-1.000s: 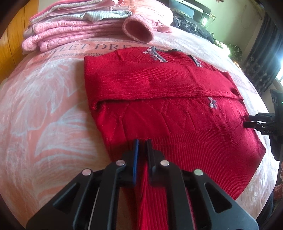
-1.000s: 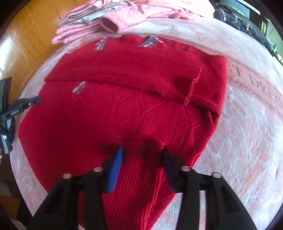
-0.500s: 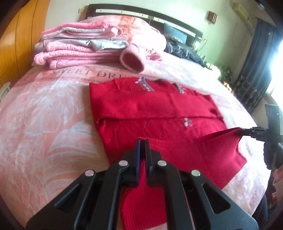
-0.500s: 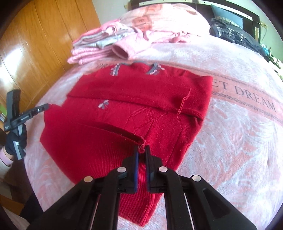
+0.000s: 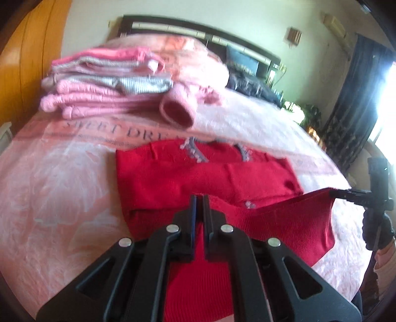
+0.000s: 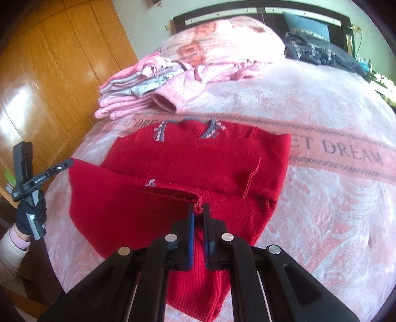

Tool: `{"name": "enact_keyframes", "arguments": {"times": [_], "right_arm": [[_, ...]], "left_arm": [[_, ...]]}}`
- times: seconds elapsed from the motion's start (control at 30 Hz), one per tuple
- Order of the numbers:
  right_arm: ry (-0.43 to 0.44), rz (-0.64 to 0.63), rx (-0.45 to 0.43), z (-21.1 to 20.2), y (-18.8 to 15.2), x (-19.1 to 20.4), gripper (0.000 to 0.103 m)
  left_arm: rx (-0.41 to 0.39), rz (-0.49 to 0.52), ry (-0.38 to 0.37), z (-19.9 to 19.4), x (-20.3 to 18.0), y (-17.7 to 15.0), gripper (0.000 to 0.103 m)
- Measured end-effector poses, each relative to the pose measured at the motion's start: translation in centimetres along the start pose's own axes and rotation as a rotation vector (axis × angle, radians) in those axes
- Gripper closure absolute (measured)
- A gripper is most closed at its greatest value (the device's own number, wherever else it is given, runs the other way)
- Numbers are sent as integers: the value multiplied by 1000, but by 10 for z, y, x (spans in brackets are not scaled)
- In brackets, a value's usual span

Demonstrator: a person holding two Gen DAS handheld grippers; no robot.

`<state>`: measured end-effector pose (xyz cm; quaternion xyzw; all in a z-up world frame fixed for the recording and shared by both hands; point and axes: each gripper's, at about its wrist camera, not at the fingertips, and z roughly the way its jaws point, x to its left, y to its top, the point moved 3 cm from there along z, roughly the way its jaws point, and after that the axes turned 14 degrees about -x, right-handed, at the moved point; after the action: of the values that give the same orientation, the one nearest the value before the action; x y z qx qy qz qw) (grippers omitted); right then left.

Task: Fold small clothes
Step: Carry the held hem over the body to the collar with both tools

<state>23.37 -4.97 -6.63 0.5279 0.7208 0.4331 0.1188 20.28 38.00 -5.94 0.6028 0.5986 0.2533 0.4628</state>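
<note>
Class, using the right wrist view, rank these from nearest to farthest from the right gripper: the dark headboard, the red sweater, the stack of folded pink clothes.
1. The red sweater: its hem is pinched in the right gripper, straight ahead.
2. The stack of folded pink clothes: beyond the sweater's collar, ahead and left.
3. The dark headboard: at the bed's far end, top of view.

- Right gripper [image 6: 198, 213] pinches the sweater [image 6: 198, 161] hem, lifted off the blanket [image 6: 321, 210].
- Left gripper [image 6: 70, 162] holds the other hem corner.
- Pink clothes [image 6: 138, 91] are stacked beyond the collar.
</note>
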Motion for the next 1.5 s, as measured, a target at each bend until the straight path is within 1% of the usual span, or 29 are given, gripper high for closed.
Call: {"name": "enact_keyframes", "arguments": {"times": [0.03,0.07,0.17,0.23,0.27,0.37,0.43,0.47,0.53,0.57,0.63,0.67,0.7,0.77,0.83,0.9,1.03,1.07,1.13,1.2,1.33,1.43,1.5], "right_arm": [[-9,1,19,7,-3,-2,98],[-19,2,47,15,-9,-5,97],[-34,16,98,33,-27,-12,97],[-45,26,109,39,-35,-17,97],[-40,38,110,40,-38,-19,97],[-37,58,111,42,-43,-24,97],[-32,59,115,45,-45,-25,97],[-32,56,117,46,-45,-24,97],[-35,49,118,47,-46,-24,97],[-35,47,118,48,-46,-23,97],[-32,49,118,49,-46,-23,97],[-29,48,118,49,-46,-23,97],[-29,46,117,49,-46,-22,97],[-30,40,110,46,-46,-22,97],[-29,37,100,42,-44,-22,97],[-27,37,82,35,-41,-22,97],[-21,44,40,20,-31,-23,97],[-18,47,28,16,-29,-23,97],[-11,55,13,9,-24,-24,97],[-4,56,2,4,-20,-22,97],[-4,49,-27,-6,-13,-17,97],[-10,39,-61,-14,3,-15,98],[-18,34,-76,-15,18,-16,98]], "left_arm": [[36,0,-6,9,4,-5,100],[88,-3,-1,21,10,-15,98],[184,2,40,43,29,-40,91],[214,2,63,50,38,-52,89],[222,2,74,53,44,-57,87],[212,11,96,57,50,-60,80],[198,18,93,61,51,-57,76],[196,27,92,65,51,-55,73],[204,42,98,71,50,-52,69],[220,49,99,78,49,-52,66],[235,56,107,85,49,-53,64],[236,58,107,87,48,-53,65],[236,57,104,87,47,-53,73],[234,35,73,85,45,-52,99],[218,45,76,81,41,-51,100],[186,59,83,73,36,-48,100],[102,-5,84,51,35,-36,101],[73,-5,90,42,33,-31,101],[35,28,104,30,28,-26,101],[5,36,101,18,24,-21,101],[-73,46,67,-5,10,-7,101],[-108,41,56,-7,3,6,101],[-130,38,62,1,0,20,101]]}}
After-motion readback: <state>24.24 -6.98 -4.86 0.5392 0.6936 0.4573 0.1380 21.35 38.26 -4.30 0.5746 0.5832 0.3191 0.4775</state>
